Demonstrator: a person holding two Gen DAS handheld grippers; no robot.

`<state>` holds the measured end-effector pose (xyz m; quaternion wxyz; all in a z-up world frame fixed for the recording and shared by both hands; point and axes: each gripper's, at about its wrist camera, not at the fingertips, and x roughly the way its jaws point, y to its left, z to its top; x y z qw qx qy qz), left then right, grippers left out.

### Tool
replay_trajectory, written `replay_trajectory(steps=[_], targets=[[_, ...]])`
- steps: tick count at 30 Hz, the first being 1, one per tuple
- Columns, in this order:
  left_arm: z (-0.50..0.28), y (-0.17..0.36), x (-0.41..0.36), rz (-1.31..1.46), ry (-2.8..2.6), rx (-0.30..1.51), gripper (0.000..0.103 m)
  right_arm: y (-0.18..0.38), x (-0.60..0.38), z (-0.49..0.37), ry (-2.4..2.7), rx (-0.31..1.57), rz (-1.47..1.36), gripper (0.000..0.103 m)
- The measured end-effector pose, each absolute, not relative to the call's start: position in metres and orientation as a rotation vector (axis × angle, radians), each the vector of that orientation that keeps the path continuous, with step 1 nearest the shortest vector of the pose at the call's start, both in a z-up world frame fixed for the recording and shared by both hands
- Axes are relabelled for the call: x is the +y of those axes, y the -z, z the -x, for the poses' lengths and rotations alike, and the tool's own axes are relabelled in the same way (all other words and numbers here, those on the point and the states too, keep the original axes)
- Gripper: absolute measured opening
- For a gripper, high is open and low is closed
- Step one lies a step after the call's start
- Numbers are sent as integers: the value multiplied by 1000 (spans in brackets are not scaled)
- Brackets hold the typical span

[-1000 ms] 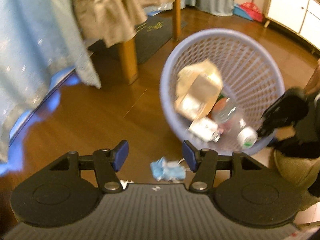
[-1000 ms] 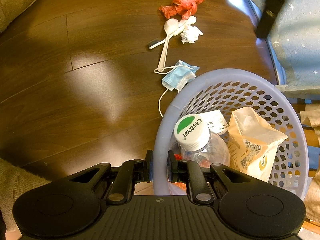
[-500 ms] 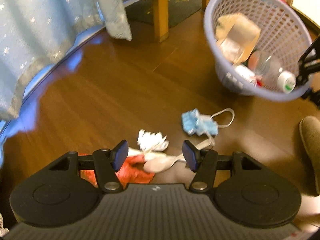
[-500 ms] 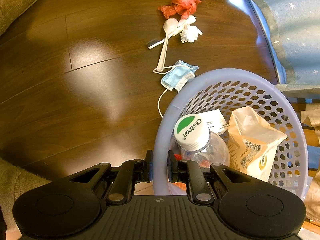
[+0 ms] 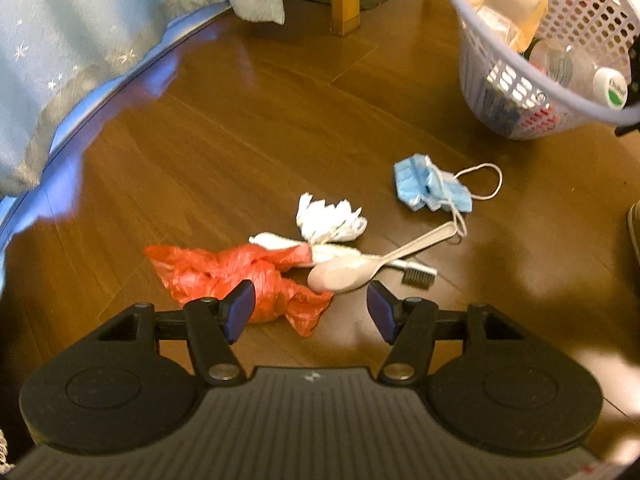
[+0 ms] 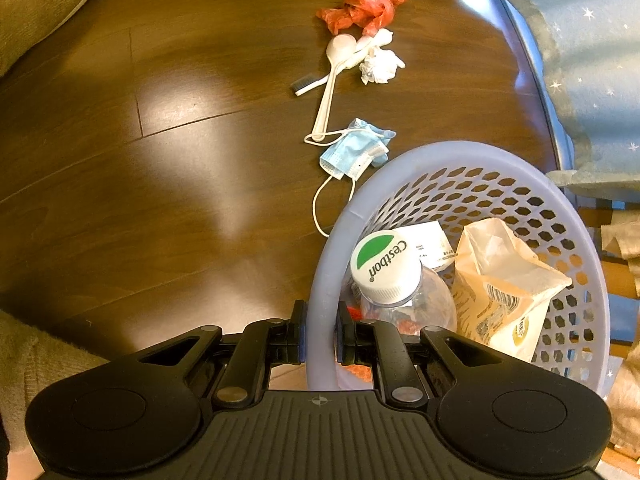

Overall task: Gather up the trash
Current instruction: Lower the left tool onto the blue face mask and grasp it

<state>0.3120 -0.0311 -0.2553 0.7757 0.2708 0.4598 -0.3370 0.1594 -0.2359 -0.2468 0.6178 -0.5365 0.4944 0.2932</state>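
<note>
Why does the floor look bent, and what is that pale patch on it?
Both wrist views use fisheye lenses, which bow the floor boards near the edges; the pale patch in the right wrist view is lamp glare; the basket is slightly blurred in the left wrist view.

The slipper [image 6: 36, 8] is cut by the frame edge; the basket [image 5: 520, 80] wall hides its lower contents.

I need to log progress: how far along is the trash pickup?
Done: a bottle and paper bag lie in the basket. In hand: the right gripper clamps the basket rim; the left gripper, open, hovers over the red bag. Left on the floor: red bag, spoon, tissue, mask, brush.
</note>
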Motion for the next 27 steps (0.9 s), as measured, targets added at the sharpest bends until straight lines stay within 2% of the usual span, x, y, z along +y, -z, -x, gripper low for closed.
replay_trajectory(steps=[11, 19, 27], targets=[[-311, 279, -25, -557, 746, 1003, 57, 239, -226, -172, -681, 1163, 1206, 9], [-318, 293, -90, -573, 889, 931, 57, 238, -225, -171, -693, 1169, 1240, 9], [-329, 315, -160, -515, 955, 983, 57, 236, -238, -163, -673, 1179, 1208, 9]])
